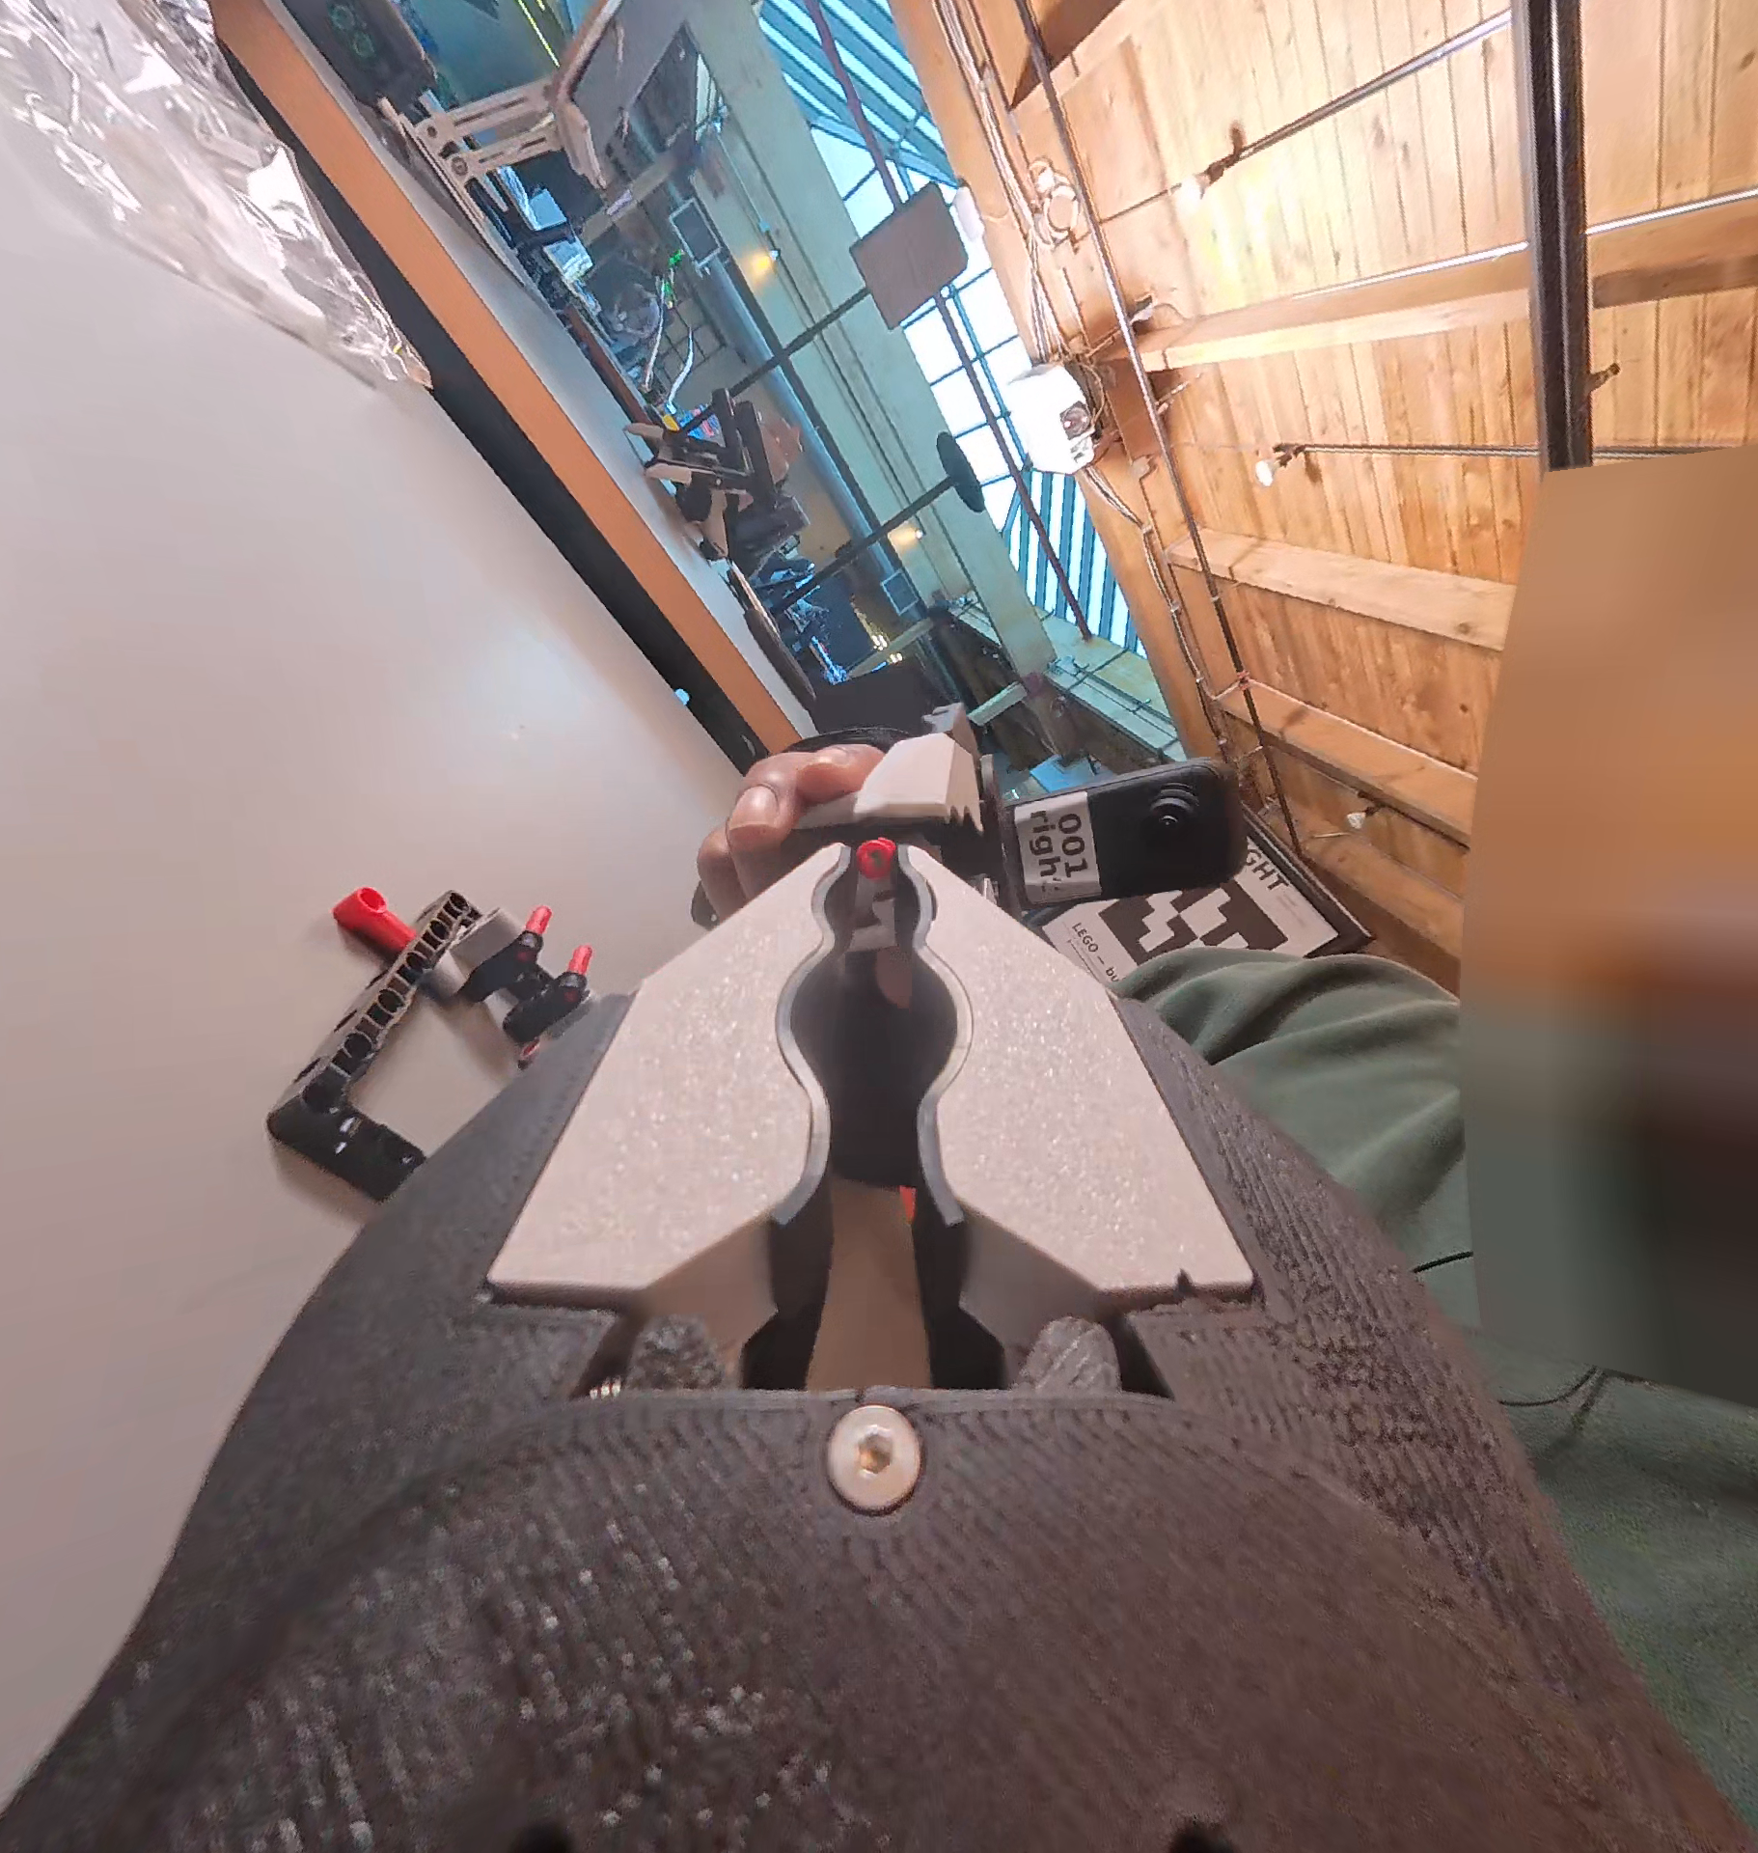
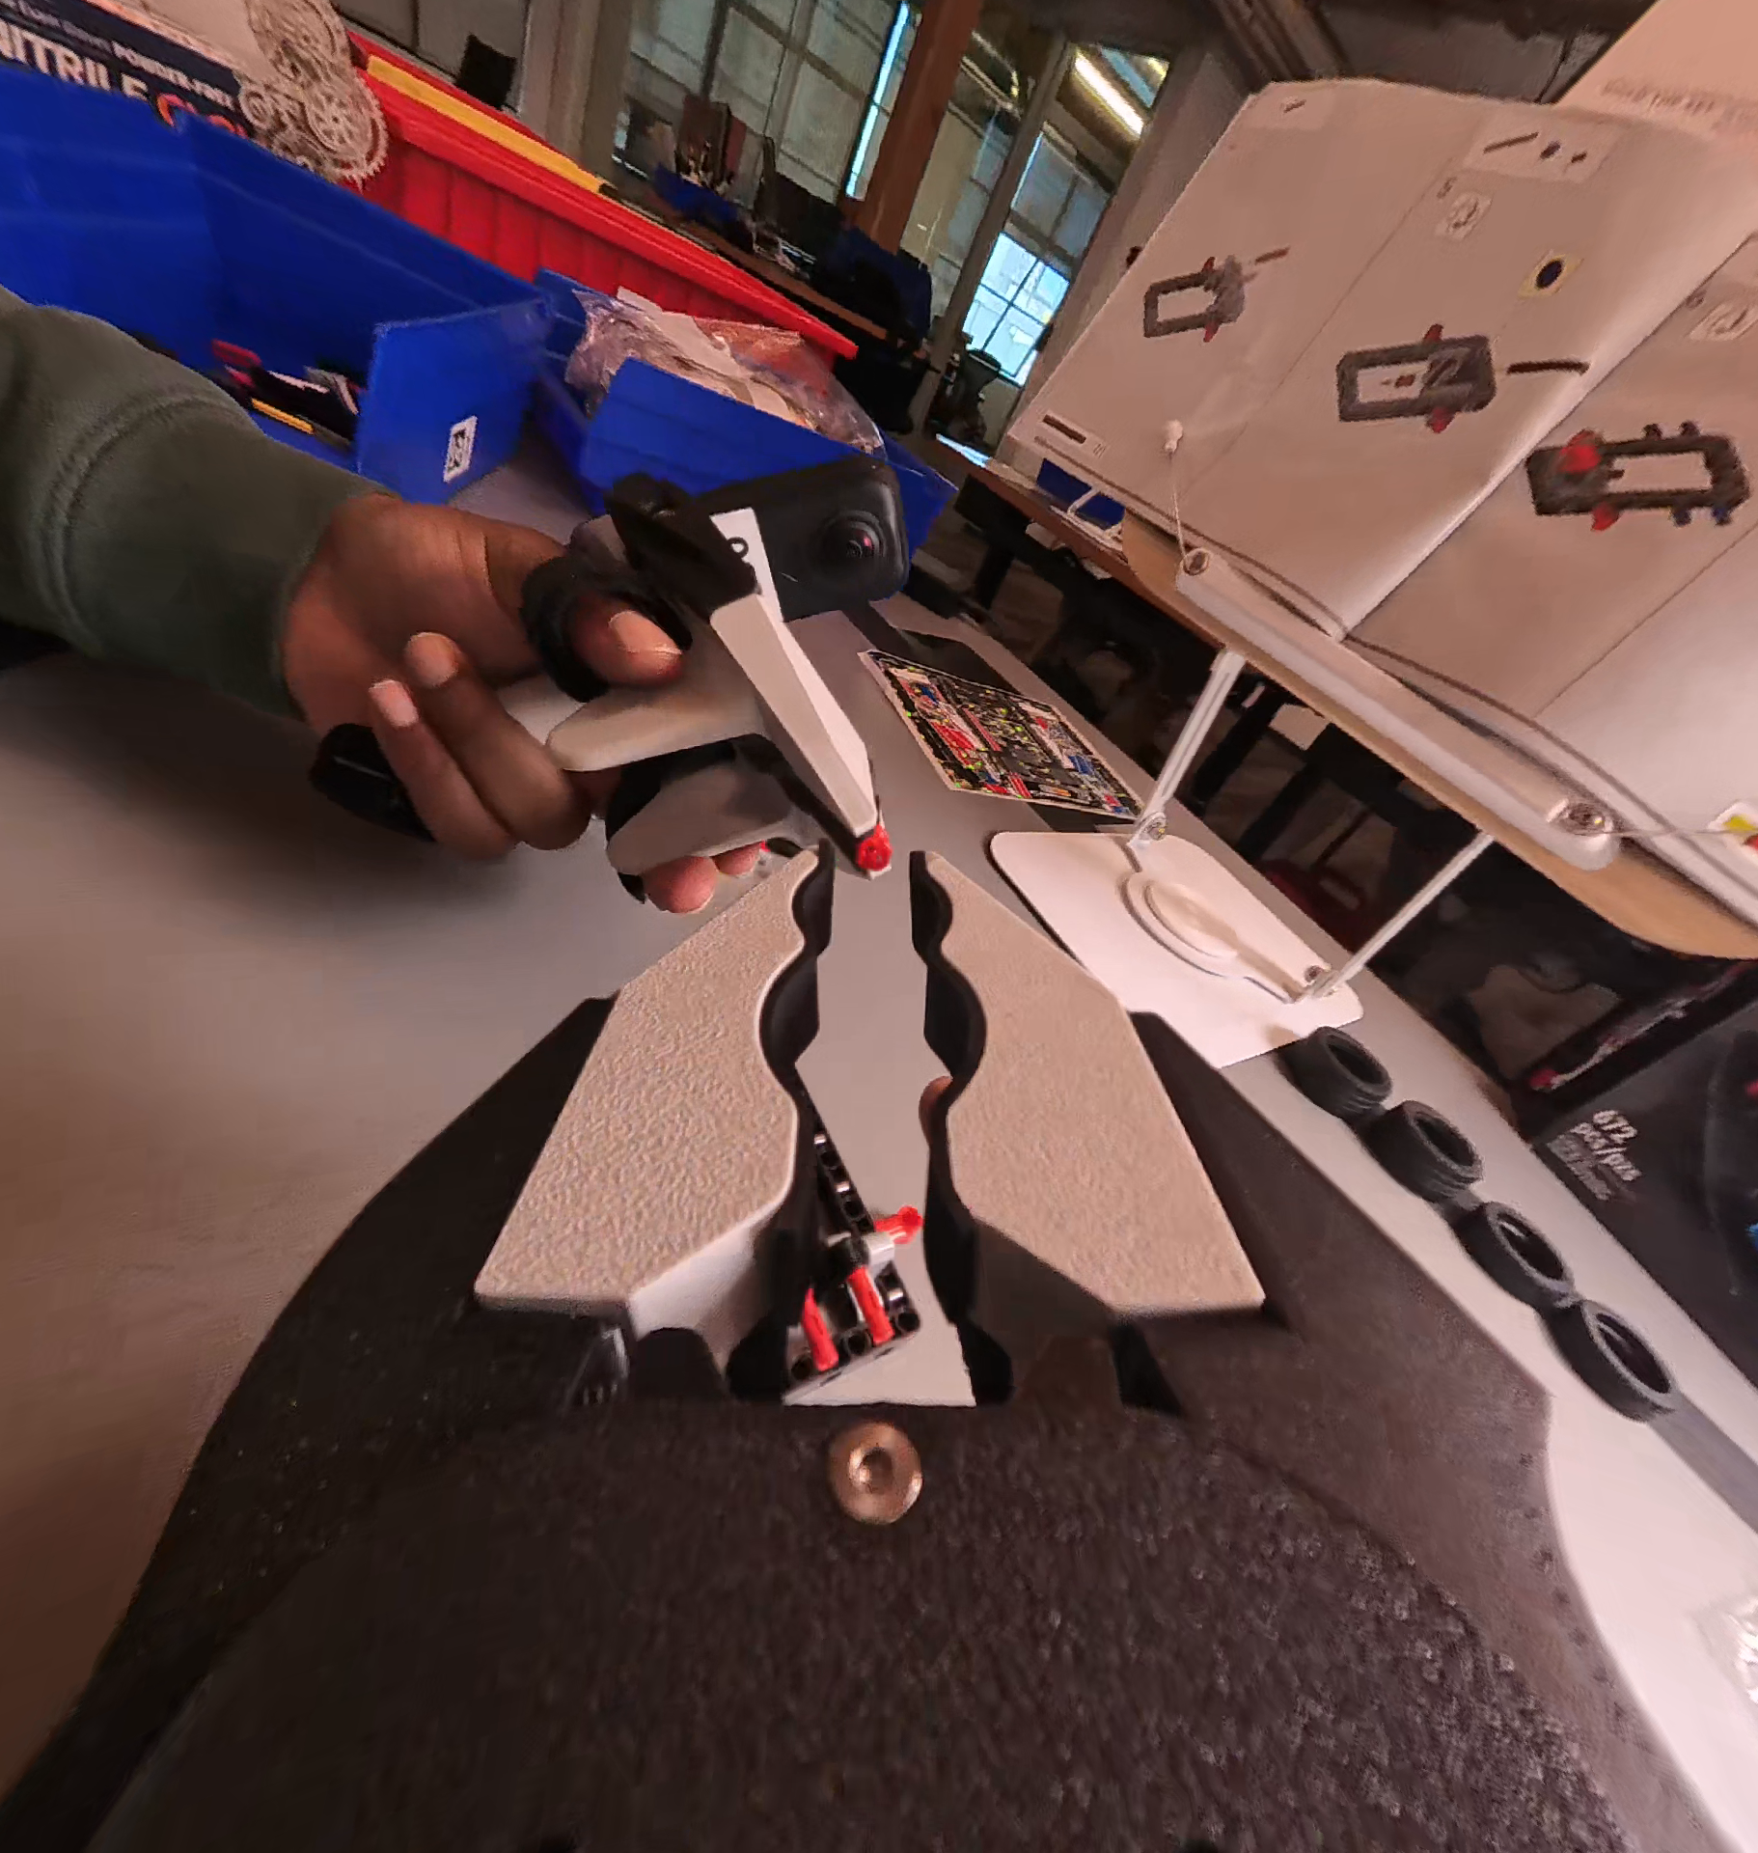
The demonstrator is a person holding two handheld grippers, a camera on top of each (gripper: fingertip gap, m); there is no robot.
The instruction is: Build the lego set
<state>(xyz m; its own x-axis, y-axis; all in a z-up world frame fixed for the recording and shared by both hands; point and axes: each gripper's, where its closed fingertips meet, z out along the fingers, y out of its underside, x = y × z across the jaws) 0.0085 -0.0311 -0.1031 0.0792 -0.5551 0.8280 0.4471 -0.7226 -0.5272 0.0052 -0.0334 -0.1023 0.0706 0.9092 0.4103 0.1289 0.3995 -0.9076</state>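
My left gripper [image 1: 870, 872] is shut on a small grey connector with a red pin [image 1: 873, 854] at its fingertips, held up off the table. In the right wrist view the left gripper [image 2: 860, 837], in a person's hand, points its red pin [image 2: 871, 850] at the mouth of my right gripper [image 2: 870, 862]. The right gripper is open and empty, tip to tip with the left one. The black lego frame [image 1: 394, 1013] with red pins and a grey piece lies on the white table [image 1: 203, 652]. It shows through the right gripper's gap [image 2: 845, 1273].
A loose red piece [image 1: 369, 914] lies by the frame. Blue bins [image 2: 253, 251] and a red bin [image 2: 554, 201] stand behind. An instruction booklet [image 2: 1406, 351] sits on a white stand, with a sticker sheet [image 2: 995, 732], several black tyres [image 2: 1426, 1153] and a dark box [image 2: 1707, 1153]. A plastic bag [image 1: 153, 150] lies far left. Left and right tips are no more than a few centimetres apart.
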